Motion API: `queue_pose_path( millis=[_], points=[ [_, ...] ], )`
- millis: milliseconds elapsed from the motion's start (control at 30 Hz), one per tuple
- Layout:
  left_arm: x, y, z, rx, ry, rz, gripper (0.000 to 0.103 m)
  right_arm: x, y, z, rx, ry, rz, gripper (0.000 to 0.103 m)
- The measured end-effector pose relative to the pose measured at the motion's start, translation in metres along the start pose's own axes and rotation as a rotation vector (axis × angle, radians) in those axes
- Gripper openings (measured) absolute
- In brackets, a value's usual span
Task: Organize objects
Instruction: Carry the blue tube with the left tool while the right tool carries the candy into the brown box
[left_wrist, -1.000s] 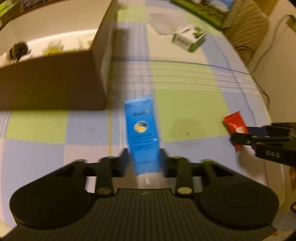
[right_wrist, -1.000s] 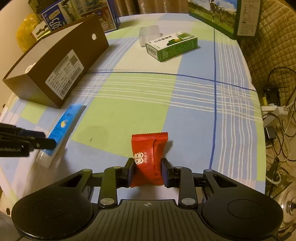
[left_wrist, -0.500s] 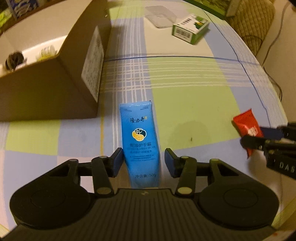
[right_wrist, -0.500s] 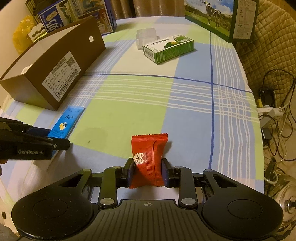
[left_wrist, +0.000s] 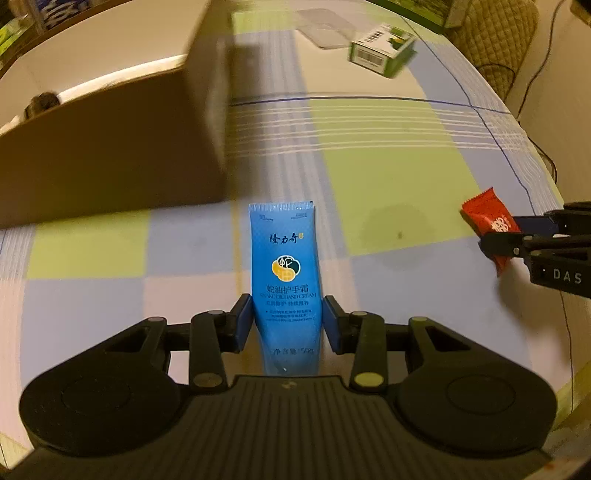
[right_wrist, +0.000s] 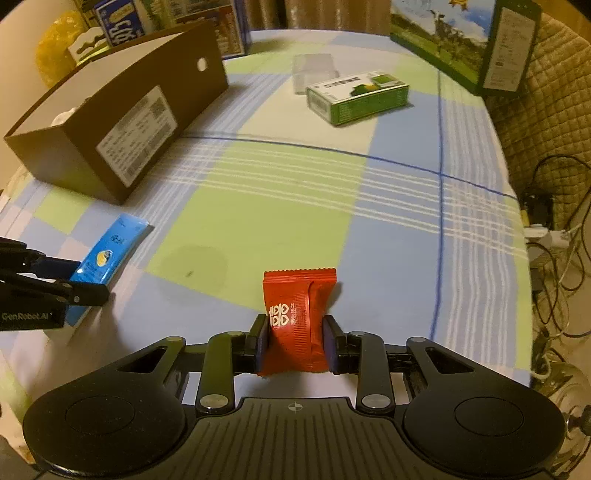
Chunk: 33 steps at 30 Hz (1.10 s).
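Left wrist view: your left tongs (left_wrist: 287, 322), apart half a second ago, now pinch the blue hand cream tube (left_wrist: 283, 273) at lower centre, ready to lift toward the brown box (left_wrist: 110, 162). Right wrist view: your right tongs (right_wrist: 294, 339) stay clamped on the red candy packet (right_wrist: 297, 314), and only here does the box's label show.

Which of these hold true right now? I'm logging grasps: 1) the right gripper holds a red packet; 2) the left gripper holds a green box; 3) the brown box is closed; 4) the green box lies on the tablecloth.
1) True: the right gripper is shut on the red packet.
2) False: the left gripper flanks the blue tube.
3) False: the brown box is open-topped.
4) True: the green box lies on the tablecloth.
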<state>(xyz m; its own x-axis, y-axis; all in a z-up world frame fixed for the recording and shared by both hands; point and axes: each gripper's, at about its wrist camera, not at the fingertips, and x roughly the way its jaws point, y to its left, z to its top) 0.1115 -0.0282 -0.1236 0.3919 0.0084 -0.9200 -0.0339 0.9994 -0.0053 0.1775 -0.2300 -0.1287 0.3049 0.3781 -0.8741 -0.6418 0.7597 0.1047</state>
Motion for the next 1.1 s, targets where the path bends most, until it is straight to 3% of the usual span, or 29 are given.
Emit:
queue_pose_path(
  millis=[167,433,833,1100],
  points=[
    [-0.012,0.025,-0.011,-0.042,-0.01,0.005,0.035,-0.001,0.018,0.003,-0.018,0.023,0.086,0.027],
    [-0.038,0.059,-0.025,-0.108,-0.044,0.025,0.035,-0.012,0.063,0.022,-0.08,-0.01,0.194,0.027],
    [-0.077,0.114,-0.031,-0.194,-0.121,0.05,0.035,-0.025,0.125,0.051,-0.14,-0.071,0.289,0.027],
    [-0.11,0.149,-0.019,-0.208,-0.218,0.047,0.035,-0.031,0.158,0.074,-0.15,-0.13,0.333,0.027]
  ],
)
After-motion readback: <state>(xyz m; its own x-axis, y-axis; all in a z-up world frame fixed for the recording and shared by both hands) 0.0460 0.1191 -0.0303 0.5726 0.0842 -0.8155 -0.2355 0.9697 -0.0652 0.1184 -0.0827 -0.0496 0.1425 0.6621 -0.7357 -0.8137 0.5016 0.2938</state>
